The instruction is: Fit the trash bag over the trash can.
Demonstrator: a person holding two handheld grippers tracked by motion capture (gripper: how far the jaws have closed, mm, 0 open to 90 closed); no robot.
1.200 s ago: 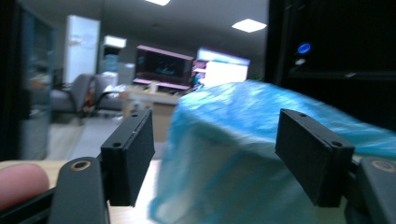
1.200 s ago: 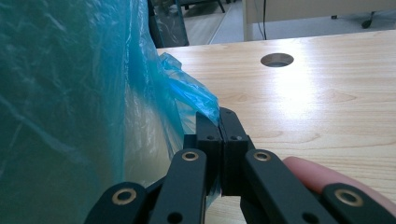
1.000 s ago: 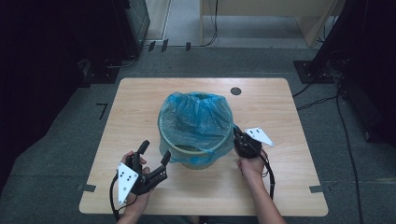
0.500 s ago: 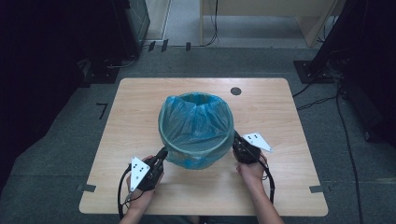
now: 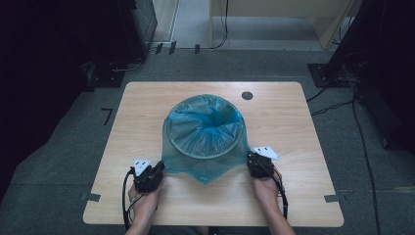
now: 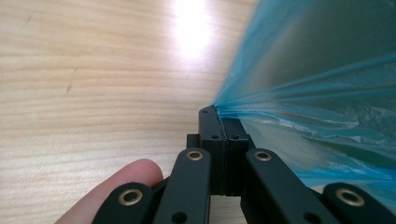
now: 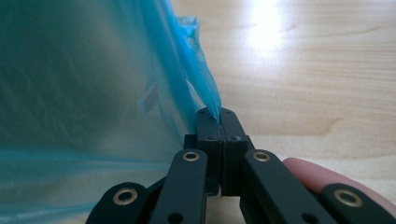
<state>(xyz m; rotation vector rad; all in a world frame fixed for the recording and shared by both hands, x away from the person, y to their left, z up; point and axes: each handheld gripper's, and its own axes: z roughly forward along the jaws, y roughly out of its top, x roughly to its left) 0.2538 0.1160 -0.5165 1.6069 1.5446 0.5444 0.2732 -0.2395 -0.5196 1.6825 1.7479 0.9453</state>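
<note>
The table (image 5: 147,105) carries a round bin (image 5: 205,147) near the middle of the tabletop, lined with a blue bag (image 5: 203,125) whose loose skirt hangs down outside the rim toward the near edge. A second ago the left gripper (image 5: 155,171) stood apart beside the bin; its jaws have just been closing and now pinch the bag's film at the near left, as the left gripper view shows (image 6: 219,114). The right gripper (image 5: 252,161) was already clamped on the film at the near right and remains so (image 7: 215,114). Both hands have sunk toward the tabletop, drawing the skirt down and outward, so the bag looks to be getting stretched over the rim. The bin's wall is veiled by film; its base and contents are hard to make out.
</note>
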